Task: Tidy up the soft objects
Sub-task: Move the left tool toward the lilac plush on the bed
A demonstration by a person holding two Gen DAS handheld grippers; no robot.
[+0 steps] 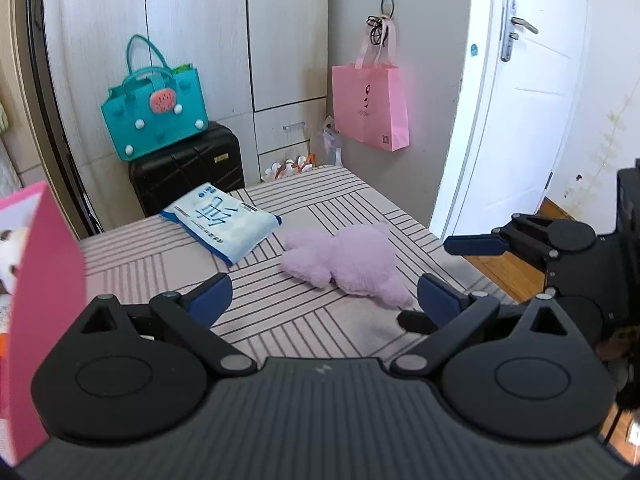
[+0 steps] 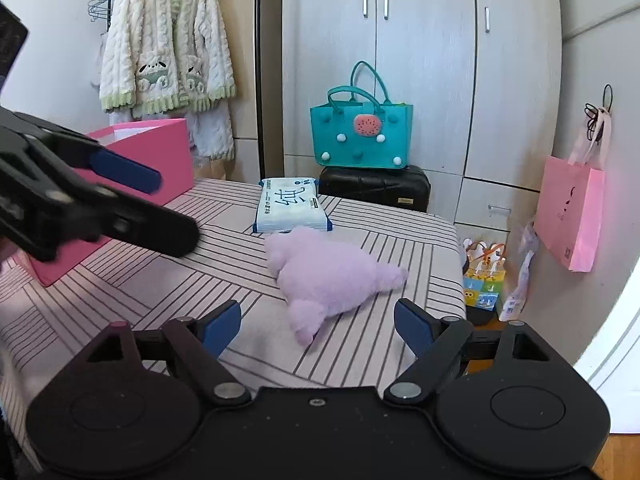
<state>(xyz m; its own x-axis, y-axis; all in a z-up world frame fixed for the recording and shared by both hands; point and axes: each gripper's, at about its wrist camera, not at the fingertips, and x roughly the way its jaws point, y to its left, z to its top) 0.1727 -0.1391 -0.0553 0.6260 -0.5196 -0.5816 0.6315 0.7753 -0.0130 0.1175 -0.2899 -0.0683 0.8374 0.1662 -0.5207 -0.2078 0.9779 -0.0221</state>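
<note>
A purple plush toy (image 1: 348, 262) lies on the striped bed (image 1: 280, 320); it also shows in the right wrist view (image 2: 324, 276). A white and blue soft pack (image 1: 220, 222) lies just beyond it, also in the right wrist view (image 2: 290, 204). A pink box (image 2: 156, 156) stands on the bed at the left, its corner close in the left wrist view (image 1: 44, 280). My left gripper (image 1: 324, 294) is open and empty, just short of the plush. My right gripper (image 2: 318, 320) is open and empty, close in front of the plush. Each gripper shows in the other's view.
A teal bag (image 2: 360, 136) sits on a black suitcase (image 2: 376, 188) beyond the bed, before wardrobe doors. A pink paper bag (image 2: 572, 220) hangs on the wall. A white door (image 1: 516, 100) stands at the right. A fluffy white cardigan (image 2: 164, 40) hangs at the left.
</note>
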